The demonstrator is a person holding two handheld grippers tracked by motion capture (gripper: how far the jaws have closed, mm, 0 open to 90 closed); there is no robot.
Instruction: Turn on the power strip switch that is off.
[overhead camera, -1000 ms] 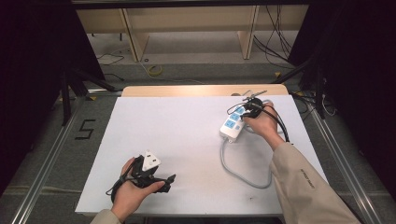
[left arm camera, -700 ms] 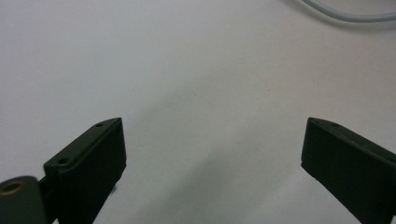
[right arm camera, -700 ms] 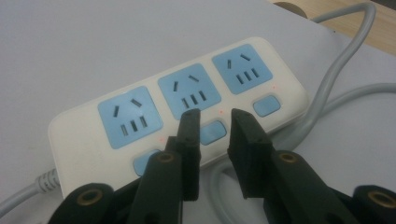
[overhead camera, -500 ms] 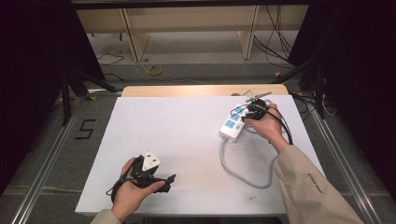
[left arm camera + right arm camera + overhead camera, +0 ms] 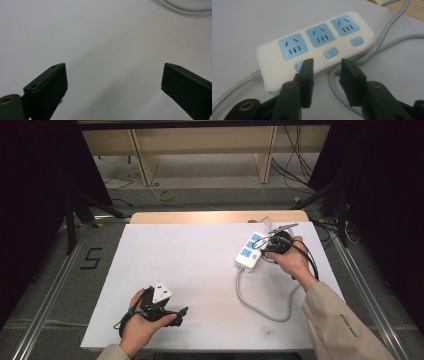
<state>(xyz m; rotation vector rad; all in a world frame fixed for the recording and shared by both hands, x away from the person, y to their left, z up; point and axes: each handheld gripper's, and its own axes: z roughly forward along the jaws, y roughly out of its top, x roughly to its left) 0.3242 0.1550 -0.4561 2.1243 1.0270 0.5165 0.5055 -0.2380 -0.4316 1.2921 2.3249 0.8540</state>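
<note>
Strip: smooth plastic, cream body w/ slight sheen, pale blue socket faces & buttons. Cord: grey rubbery sheath, smooth, ribbed where it enters the strip. Right gripper: matt black plastic pads, brass-look rivets. Left gripper: same matt black. Table: flat matt white sheet; bare light wood along far edge. Sleeve: beige woven cloth.

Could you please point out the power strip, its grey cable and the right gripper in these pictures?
power strip [image 5: 317, 53]: right gripper view, white top face below the middle socket.
grey cable [image 5: 260, 307]: high view, loop on the table.
right gripper [image 5: 325, 68]: right gripper view, midway between its jaw tips.
</note>
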